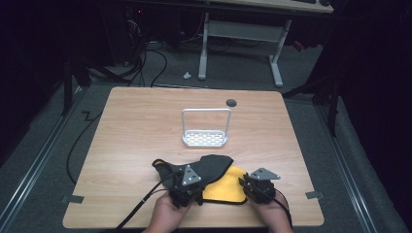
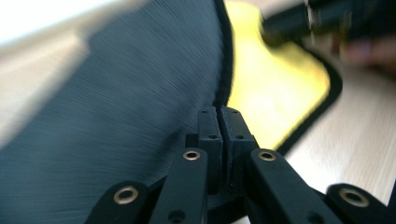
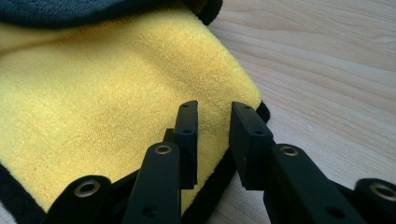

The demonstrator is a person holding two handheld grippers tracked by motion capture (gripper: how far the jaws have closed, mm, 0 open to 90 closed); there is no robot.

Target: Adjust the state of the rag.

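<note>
Spanning most of the high view, the wooden worktop (image 1: 136, 131) carries a white wire rack (image 1: 205, 128) near its middle, upright, well apart from the work. At the near edge lies a cloth (image 1: 224, 187), yellow on its face with black backing and black trim, partly folded so the black side lies over the yellow. Left claw (image 2: 219, 114): jaws pressed together, pinching the black-trimmed edge of the lifted fold; the dark backing spreads to its left in the left gripper view, which is blurred. Right claw (image 3: 214, 126): jaws spread apart, poised at the cloth's near right corner, one jaw over the yellow pile, the other over the trim and bare wood, not pressing on it.
</note>
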